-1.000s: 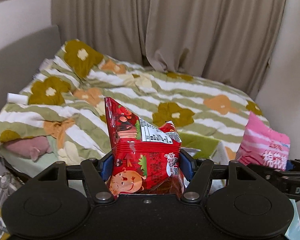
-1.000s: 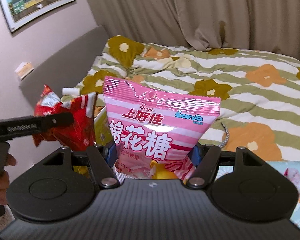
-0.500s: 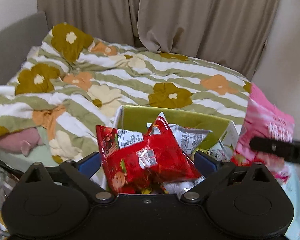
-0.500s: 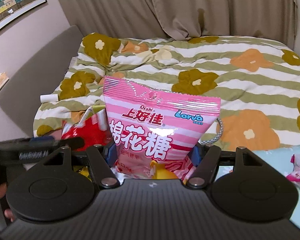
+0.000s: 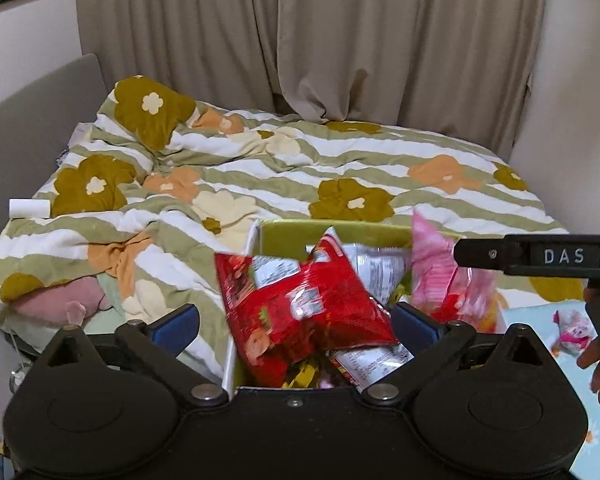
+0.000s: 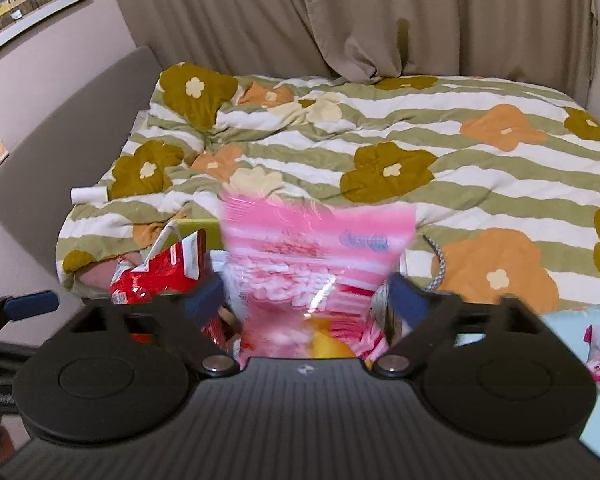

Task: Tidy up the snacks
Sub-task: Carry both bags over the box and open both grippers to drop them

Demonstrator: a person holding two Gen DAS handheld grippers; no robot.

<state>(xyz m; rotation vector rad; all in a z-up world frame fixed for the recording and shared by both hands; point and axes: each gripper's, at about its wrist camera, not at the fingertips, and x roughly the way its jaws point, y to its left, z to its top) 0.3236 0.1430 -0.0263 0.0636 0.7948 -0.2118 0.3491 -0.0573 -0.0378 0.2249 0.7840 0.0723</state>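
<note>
Both bags dropped as my left gripper and right gripper jaws opened wide; the pink bag risked toppling off the heaped box.

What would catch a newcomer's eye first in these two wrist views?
The red snack bag lies loose between the open left gripper jaws, atop other packets in the green box. The blurred pink marshmallow bag sits between the right gripper jaws, which have just been opening. Behind spreads the flowered striped quilt.
</note>
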